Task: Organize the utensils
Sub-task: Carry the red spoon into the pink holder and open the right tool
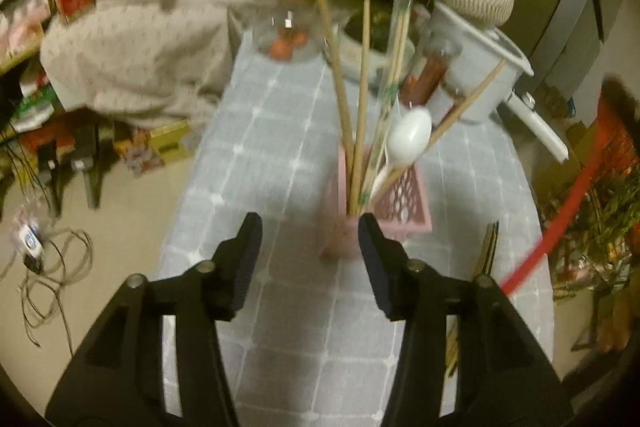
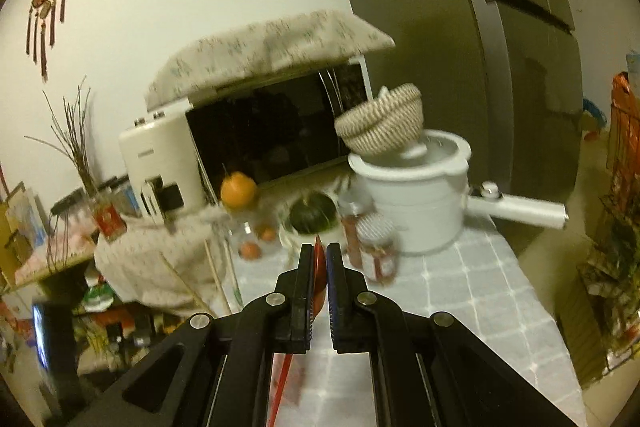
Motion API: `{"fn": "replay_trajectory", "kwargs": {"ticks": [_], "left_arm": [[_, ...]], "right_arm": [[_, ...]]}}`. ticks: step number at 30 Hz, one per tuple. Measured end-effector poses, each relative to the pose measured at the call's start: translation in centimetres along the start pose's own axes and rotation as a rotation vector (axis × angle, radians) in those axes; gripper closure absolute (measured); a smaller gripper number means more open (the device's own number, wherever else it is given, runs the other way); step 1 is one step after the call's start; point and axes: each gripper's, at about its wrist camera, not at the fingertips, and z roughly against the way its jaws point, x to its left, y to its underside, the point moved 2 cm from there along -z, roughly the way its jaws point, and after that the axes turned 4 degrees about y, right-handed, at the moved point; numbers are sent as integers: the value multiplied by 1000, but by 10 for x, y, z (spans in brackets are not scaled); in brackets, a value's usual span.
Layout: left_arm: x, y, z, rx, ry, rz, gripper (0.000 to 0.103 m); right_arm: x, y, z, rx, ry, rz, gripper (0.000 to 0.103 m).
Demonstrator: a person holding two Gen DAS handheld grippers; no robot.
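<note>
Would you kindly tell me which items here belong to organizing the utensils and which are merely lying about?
Job:
pink plastic lattice basket
wooden chopsticks
white plastic spoon
red plastic utensil, clamped in right gripper
left gripper, open

Lying about:
white saucepan
woven bowl
orange fruit
glass jars

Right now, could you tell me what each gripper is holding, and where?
The right gripper pinches a red utensil near its upper end; the left gripper is open, holding nothing.

My matt black plastic pads (image 1: 248,259) faced wooden chopsticks (image 1: 362,87), a glossy white plastic spoon (image 1: 410,139) and a pink plastic basket (image 1: 404,203).
</note>
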Motion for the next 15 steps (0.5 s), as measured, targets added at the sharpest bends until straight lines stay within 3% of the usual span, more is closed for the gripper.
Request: {"fn": "replay_trajectory", "kwargs": {"ticks": [4,11,15], "left_arm": [[4,6,-7,69,46,28,51],[4,4,2,77,74,19,51],[10,3,3,81,69,20,51]], "right_arm": [[21,-8,-10,-75,28,0,97],[41,-9,-30,-151,64,-46,97],[51,0,-37,-202,128,-19,97]]}}
